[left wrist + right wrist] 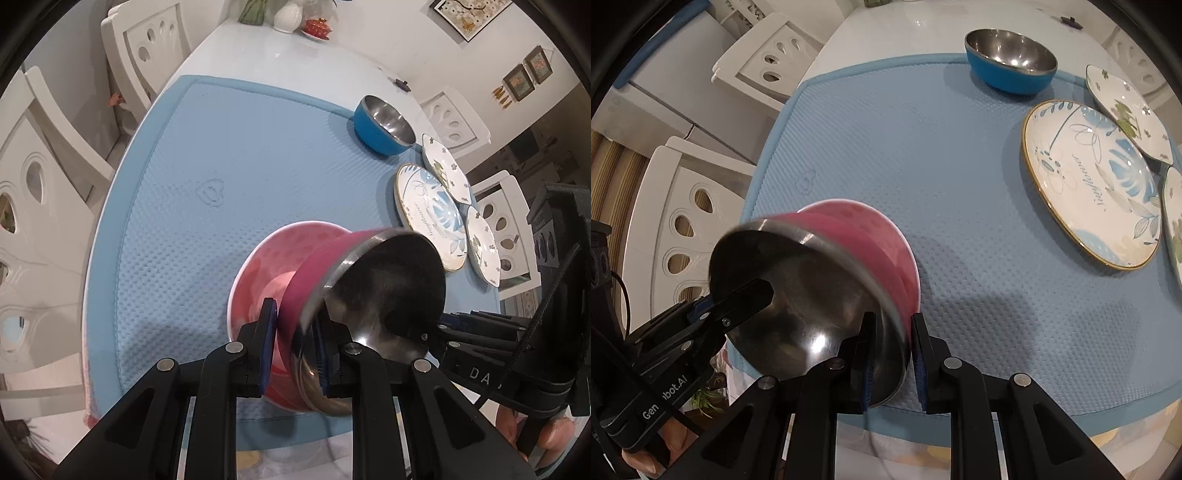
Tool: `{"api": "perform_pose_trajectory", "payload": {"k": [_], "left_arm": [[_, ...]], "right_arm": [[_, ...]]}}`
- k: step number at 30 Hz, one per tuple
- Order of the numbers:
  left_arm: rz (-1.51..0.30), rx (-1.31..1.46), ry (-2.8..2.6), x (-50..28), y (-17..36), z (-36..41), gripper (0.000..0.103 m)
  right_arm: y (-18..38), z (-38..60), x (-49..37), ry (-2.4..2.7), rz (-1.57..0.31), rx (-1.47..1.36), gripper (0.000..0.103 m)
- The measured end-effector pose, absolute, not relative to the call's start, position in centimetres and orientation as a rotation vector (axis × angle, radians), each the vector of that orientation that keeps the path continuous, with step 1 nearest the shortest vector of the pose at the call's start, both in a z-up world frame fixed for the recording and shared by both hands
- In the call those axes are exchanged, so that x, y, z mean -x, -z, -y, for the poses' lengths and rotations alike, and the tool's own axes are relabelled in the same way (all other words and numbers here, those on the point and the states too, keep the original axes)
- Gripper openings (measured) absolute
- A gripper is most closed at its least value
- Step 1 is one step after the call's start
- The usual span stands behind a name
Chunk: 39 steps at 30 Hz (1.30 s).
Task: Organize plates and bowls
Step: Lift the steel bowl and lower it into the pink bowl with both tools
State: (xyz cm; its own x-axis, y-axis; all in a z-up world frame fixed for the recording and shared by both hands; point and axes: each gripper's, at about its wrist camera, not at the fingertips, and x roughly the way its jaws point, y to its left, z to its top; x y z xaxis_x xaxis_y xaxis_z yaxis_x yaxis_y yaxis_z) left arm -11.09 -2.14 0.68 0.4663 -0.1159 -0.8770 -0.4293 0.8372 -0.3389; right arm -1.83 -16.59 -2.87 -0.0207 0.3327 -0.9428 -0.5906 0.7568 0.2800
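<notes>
A pink-sided steel bowl [384,280] is tilted on its side, partly inside a pink ceramic bowl [266,258] on the blue mat [207,155]. My left gripper [295,347] is shut on the steel bowl's rim. My right gripper [894,354] is shut on the same bowl's rim [882,295] at the opposite side. The pink ceramic bowl [871,221] lies behind it. A blue steel bowl [1010,61], a large floral plate [1093,181] and two small white plates [1126,110] lie at the mat's right.
White chairs [44,206] stand along the table's left and right. A white vase [288,16] and a red dish [316,27] stand at the far table end. The mat's near edge [1071,406] lies by the grippers.
</notes>
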Motion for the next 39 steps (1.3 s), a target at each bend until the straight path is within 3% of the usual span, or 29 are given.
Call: {"api": "perform_pose_trajectory", "payload": {"k": [21,31,39], "left_arm": [[-1.112,0.487,-0.251,10.8,0.1,1.9,0.019],[-1.096,0.535,-0.264,11.2,-0.3,1.5,0.019],[-1.005,0.517,-0.218,10.0,-3.3,1.1,0.019]], "right_arm": [[3.4,15.2,2.0,-0.738,-1.382,0.245,0.017],[3.3,16.4,1.6,-0.764,-1.453,0.182,0.017],[2.0,16.5,0.7,-0.747,-1.426,0.201,0.018]]}}
